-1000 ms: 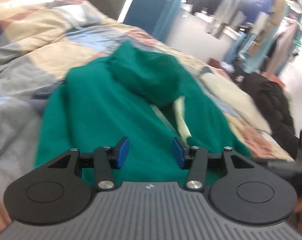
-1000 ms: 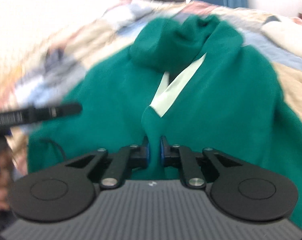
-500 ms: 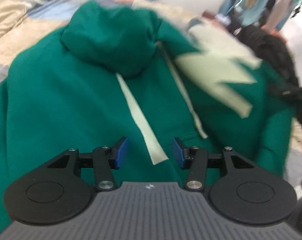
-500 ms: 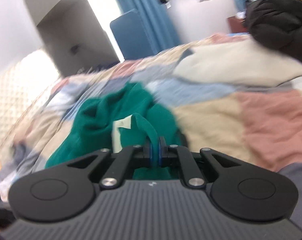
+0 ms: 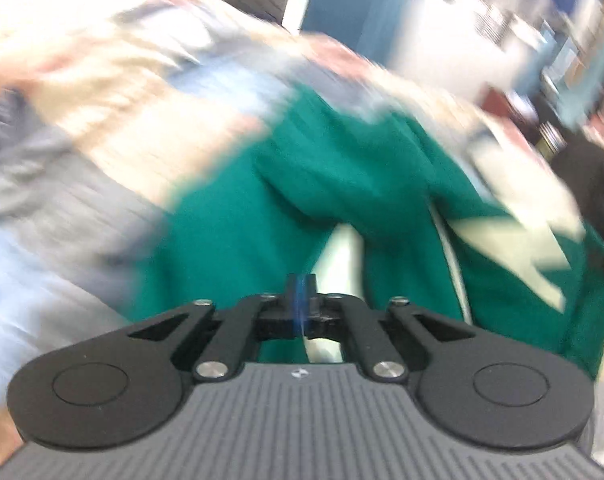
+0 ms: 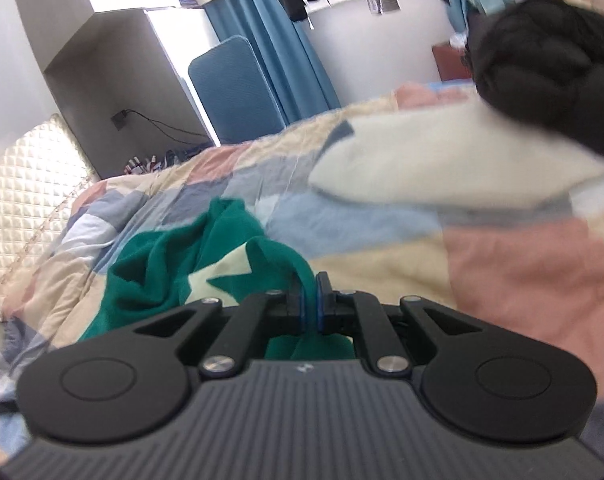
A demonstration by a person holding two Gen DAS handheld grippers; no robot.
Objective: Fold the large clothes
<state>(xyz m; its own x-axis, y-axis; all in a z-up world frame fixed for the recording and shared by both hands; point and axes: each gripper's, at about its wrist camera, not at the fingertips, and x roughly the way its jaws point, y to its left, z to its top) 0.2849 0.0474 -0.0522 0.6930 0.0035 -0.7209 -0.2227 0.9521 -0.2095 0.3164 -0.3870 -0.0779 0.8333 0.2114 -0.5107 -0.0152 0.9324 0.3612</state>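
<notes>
The green hoodie (image 5: 382, 208) lies on the patchwork quilt (image 6: 382, 236) of the bed, bunched toward the headboard side, with its hood uppermost and pale cream patches showing on the front.

The left tongs (image 5: 301, 294) have just been closing and now stand pressed together, blue pads meeting. The left wrist view is heavily blurred, so whether any cloth is caught between the pads cannot be told; a pale strip of the hoodie runs just behind and under them.

The right tongs (image 6: 309, 300) are pinching a fold of the green hoodie, a narrow band of fabric rising between the two blue pads and arching over to the rest of the garment on the left.

Toward the far right corner of the bed rest a cream garment (image 6: 442, 160) and, touching it, a black padded jacket (image 6: 550, 60). Beyond the bed stand a blue chair (image 6: 234, 88) and blue curtains (image 6: 278, 40).
</notes>
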